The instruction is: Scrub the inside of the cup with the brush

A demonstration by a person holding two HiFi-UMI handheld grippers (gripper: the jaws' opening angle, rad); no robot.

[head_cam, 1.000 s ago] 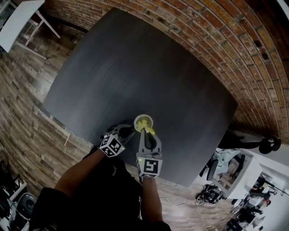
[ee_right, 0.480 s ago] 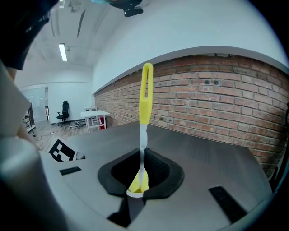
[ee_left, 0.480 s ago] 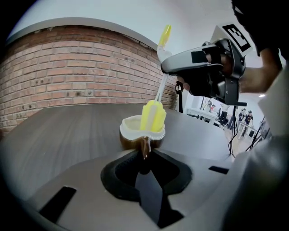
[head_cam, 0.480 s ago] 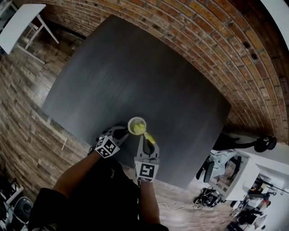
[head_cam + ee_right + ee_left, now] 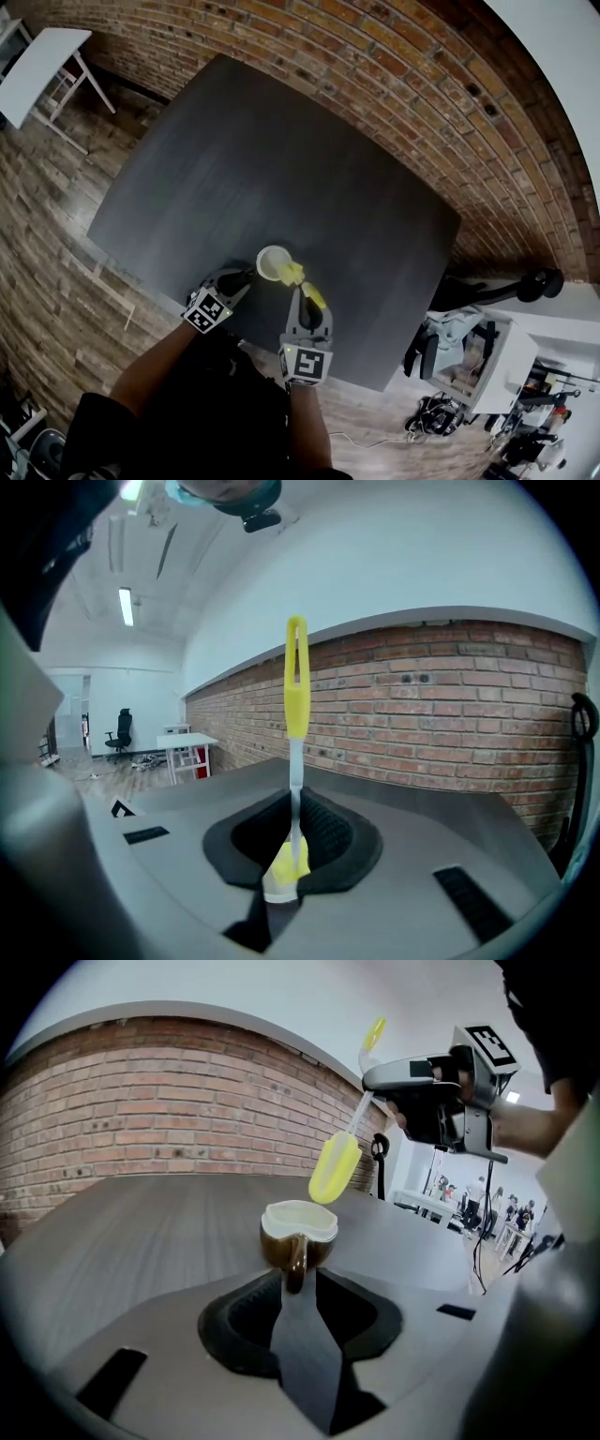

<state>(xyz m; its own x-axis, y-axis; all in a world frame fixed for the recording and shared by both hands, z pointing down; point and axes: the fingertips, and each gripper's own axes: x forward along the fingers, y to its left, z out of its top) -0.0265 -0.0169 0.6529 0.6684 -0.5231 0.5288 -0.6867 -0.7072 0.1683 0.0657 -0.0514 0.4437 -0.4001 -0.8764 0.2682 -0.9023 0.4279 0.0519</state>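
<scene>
A brown cup with a cream inside stands on the dark table near its front edge. My left gripper is shut on the cup's handle. The yellow brush head hangs tilted just above the cup's rim, clear of the inside. My right gripper is shut on the brush's thin white stem, with the yellow grip end sticking up past the jaws. In the head view the cup sits between the left gripper and right gripper, the brush at its right rim.
A brick wall runs behind the table. Wood flooring lies to the left, with a white table at the far left. A black chair base and office clutter sit to the right.
The brush head has come up out of the cup and now hangs over its right rim. The left gripper has kept hold of the handle. The head view has shifted slightly.
</scene>
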